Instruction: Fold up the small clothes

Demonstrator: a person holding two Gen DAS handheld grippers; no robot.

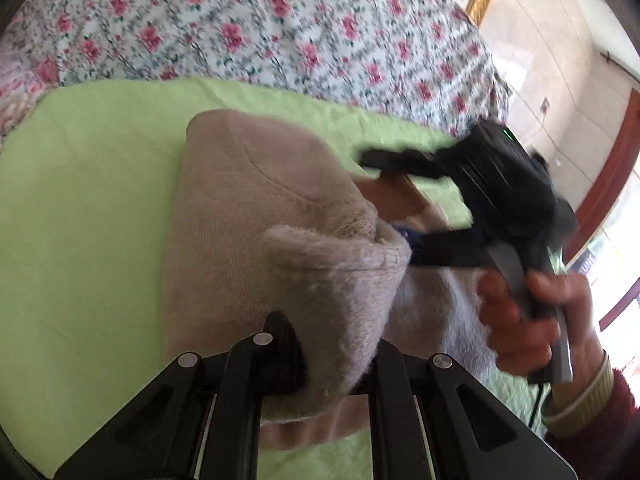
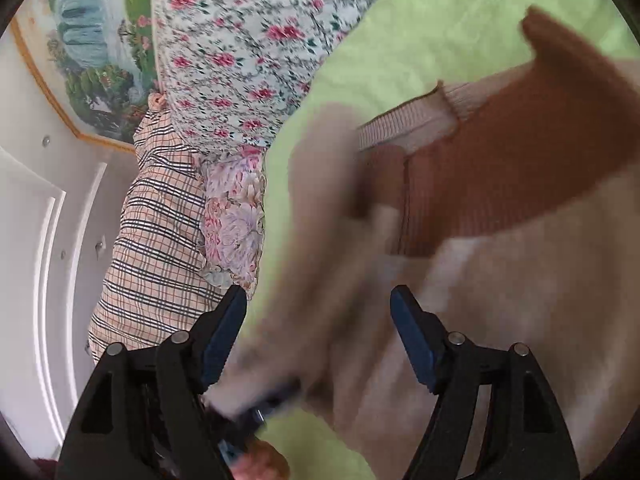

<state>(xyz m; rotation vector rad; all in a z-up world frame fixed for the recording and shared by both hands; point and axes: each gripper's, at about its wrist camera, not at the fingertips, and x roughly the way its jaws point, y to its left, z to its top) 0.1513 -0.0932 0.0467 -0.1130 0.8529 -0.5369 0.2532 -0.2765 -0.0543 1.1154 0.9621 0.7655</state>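
A fuzzy beige sweater (image 1: 260, 208) with a brown ribbed collar part (image 2: 520, 168) lies on a light green sheet (image 1: 80, 220). My left gripper (image 1: 332, 344) is shut on a fold of the beige sweater and holds it lifted over the rest of the garment. My right gripper (image 2: 320, 312) is open, its jaws wide apart, with blurred beige fabric (image 2: 320, 240) passing between them. In the left wrist view the right gripper (image 1: 396, 208) is at the sweater's right side, one finger above the cloth and one at its edge, held by a hand (image 1: 520, 320).
A floral quilt (image 1: 280, 20) lies bunched beyond the green sheet. A plaid cloth (image 2: 160, 248) and a flowered pillow (image 2: 236, 224) lie at the bed's edge. A white cabinet (image 2: 40, 260) and a framed landscape picture (image 2: 92, 48) stand beyond.
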